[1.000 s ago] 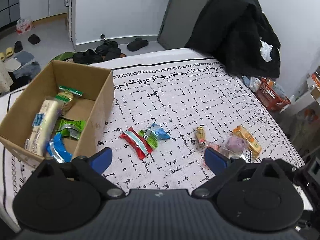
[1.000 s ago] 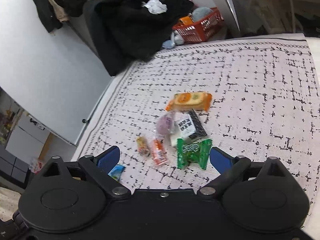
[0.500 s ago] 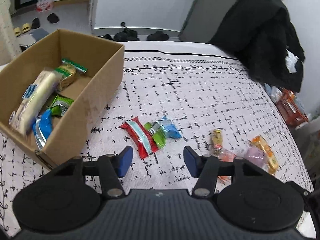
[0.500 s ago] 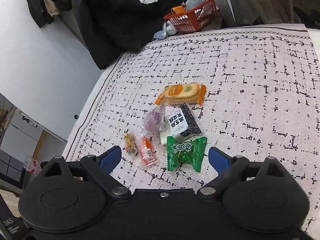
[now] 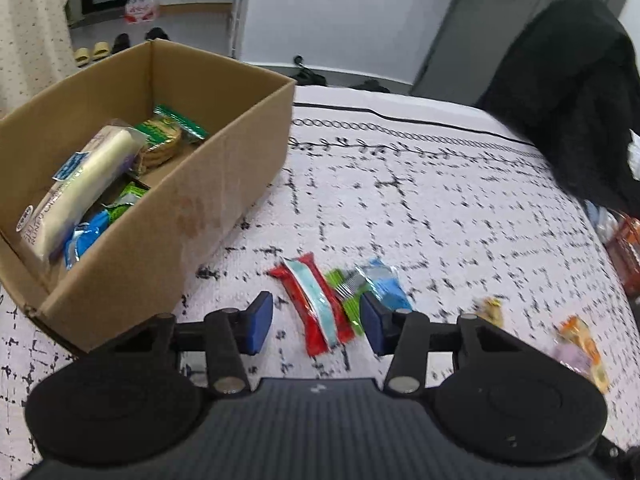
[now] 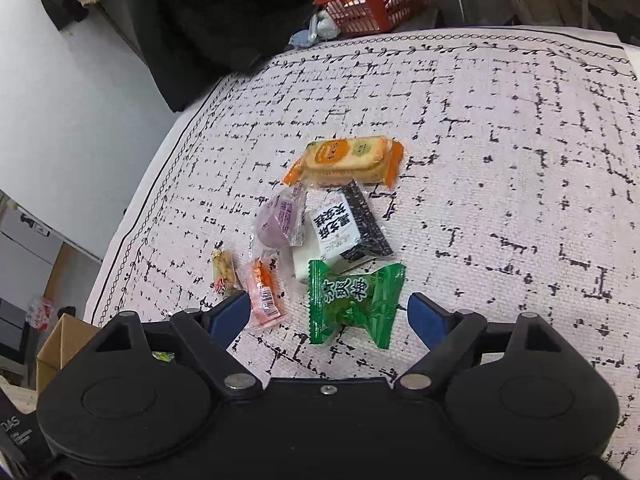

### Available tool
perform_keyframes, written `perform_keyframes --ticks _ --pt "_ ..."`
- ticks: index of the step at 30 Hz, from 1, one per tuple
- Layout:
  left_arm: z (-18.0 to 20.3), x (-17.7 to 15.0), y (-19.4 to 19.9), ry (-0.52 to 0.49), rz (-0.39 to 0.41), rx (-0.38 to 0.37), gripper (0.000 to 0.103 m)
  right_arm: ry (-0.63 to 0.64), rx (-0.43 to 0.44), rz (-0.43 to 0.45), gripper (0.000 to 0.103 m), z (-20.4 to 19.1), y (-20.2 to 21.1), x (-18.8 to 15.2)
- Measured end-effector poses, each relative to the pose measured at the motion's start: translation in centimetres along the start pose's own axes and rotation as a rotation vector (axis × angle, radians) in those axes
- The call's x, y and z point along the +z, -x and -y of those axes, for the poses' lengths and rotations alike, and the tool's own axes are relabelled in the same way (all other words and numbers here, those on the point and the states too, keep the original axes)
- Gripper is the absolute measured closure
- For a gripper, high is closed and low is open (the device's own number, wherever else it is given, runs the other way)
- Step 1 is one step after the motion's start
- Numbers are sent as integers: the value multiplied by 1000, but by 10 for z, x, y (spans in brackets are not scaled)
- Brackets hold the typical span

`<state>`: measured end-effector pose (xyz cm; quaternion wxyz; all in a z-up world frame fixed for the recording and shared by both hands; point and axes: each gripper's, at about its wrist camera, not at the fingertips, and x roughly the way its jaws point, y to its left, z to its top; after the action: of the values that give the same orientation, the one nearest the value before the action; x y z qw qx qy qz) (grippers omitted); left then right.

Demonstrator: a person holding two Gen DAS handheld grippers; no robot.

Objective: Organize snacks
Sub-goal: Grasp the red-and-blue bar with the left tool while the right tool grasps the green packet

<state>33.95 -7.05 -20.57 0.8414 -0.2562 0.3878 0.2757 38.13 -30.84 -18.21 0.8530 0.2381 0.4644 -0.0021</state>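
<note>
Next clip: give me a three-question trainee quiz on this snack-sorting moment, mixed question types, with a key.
1. True or false: the left hand-held gripper is shut on the red snack bar.
2. Which packet lies between the right hand-held gripper fingers? A) green candy packet B) orange cracker pack C) purple snack
3. Fill in: the sorted snacks sit in a ____ box.

Key: 1 false; 2 A; 3 cardboard

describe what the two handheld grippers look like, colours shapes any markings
Both look alike. The left gripper and the right gripper each have a black ribbed body, two round black discs, black linkage arms with silver pivot pins, and blue pads on the fingers. No cables, sleeves or hands show.
</note>
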Motion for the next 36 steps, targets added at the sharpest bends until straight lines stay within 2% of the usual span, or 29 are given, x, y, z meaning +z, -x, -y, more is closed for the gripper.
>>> perform_keyframes --ticks 15,16,17,19,22,23,25,30,36 --pt "2 2 -30 -10 -31 56 56 51 -66 -26 19 -6 -24 -1" --pt "2 2 -30 -12 -33 56 58 52 -70 -20 20 -6 -25 -1" --pt "2 3 -30 -16 -37 51 68 59 -76 -15 23 -7 -26 -1" --pt "3 4 -30 -34 -54 52 81 86 -103 -4 36 -8 -30 -1" --pt "1 6 -28 -34 -83 23 84 119 -139 14 50 -11 -31 -2" --pt "0 6 -25 -36 -89 8 84 116 -139 17 51 -10 -31 -2" --pt "0 5 -18 -48 -91 -19 84 94 -130 22 61 -7 -28 -1" --pt "1 6 4 -83 -77 -82 84 86 -90 48 63 -7 -16 0" --pt "-8 13 29 -85 -58 -120 84 100 -23 89 63 -17 2 0"
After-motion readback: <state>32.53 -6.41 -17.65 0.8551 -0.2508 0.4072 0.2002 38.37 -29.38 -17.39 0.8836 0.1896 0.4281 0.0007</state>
